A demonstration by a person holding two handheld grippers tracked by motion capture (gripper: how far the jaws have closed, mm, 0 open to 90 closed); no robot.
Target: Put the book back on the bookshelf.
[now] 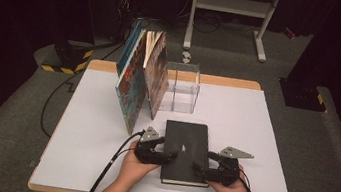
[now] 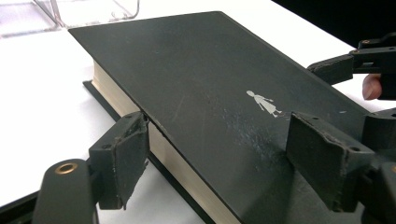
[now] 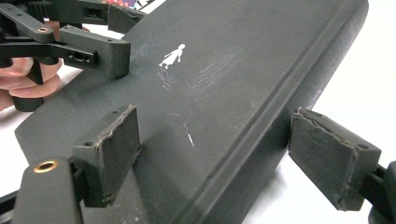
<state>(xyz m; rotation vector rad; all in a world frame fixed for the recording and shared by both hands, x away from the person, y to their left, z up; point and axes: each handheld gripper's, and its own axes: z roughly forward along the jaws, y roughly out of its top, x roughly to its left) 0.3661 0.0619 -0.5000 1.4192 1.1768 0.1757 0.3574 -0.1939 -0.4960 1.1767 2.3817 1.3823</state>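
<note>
A black hardcover book lies flat on the white table, near its front edge. A small white figure is printed on its cover. My left gripper is at the book's left side. Its jaws straddle the page edge, one pad beside the pages and the other over the cover, without pressing. My right gripper is at the book's right front. Its jaws straddle the spine, with one pad over the cover and the other standing clear of the spine. Both are open.
Two colourful books stand leaning at the table's back left, against a clear plastic box. A black cable trails off the front edge. White shelf legs stand on the floor behind.
</note>
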